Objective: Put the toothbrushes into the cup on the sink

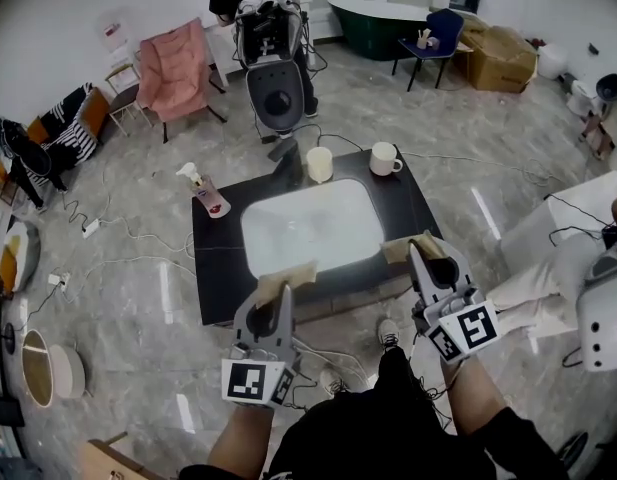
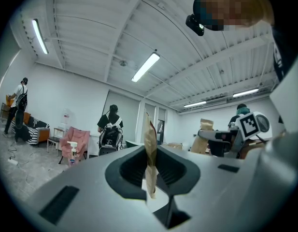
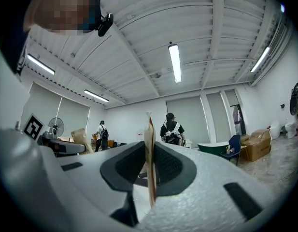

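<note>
A black counter (image 1: 216,268) carries a white sink basin (image 1: 313,226). At its far edge stand a cream cup (image 1: 319,164) and a white mug (image 1: 385,158). My left gripper (image 1: 285,290) hovers at the counter's near edge, shut on a flat brown paper packet (image 1: 286,274). That packet shows edge-on between the jaws (image 2: 149,149). My right gripper (image 1: 413,255) is at the near right corner, shut on a second brown packet (image 1: 400,248), which is also edge-on (image 3: 149,158). No bare toothbrush is visible.
A spray bottle (image 1: 206,193) stands on the counter's left corner. Behind the counter are a person with a backpack (image 1: 273,63), a pink-draped chair (image 1: 173,68), a green bathtub (image 1: 383,13) and a blue chair (image 1: 438,33). Cables lie across the floor.
</note>
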Available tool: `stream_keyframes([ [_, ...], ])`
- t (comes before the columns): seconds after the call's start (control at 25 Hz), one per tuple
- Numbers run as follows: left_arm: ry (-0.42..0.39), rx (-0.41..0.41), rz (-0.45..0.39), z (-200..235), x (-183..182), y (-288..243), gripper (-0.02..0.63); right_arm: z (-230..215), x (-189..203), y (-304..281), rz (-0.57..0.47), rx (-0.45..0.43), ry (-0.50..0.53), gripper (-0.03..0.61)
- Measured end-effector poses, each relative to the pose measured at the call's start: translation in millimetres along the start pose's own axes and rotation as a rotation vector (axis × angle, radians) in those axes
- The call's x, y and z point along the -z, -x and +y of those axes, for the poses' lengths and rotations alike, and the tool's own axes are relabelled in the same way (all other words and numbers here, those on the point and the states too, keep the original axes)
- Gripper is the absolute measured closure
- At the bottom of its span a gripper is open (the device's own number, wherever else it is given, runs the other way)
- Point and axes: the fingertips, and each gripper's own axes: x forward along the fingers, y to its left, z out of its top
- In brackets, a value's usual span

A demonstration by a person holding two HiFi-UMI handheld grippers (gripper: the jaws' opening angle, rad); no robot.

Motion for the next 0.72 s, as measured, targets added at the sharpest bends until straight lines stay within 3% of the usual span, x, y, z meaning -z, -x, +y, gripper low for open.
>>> stream_keyframes([
  [0.28, -0.019, -0.044, -0.001, -7.7, -3.7, -34.9, 0.568, -45.2, -4.5, -27.9, -0.021, -0.029, -0.004, 0.512],
  [0.72, -0.029, -0.136, 0.003, -33.6, 5.7, -131.2, 0.568, -152.8, -1.5, -98.5, -0.040, -0.115, -0.014, 0.512],
])
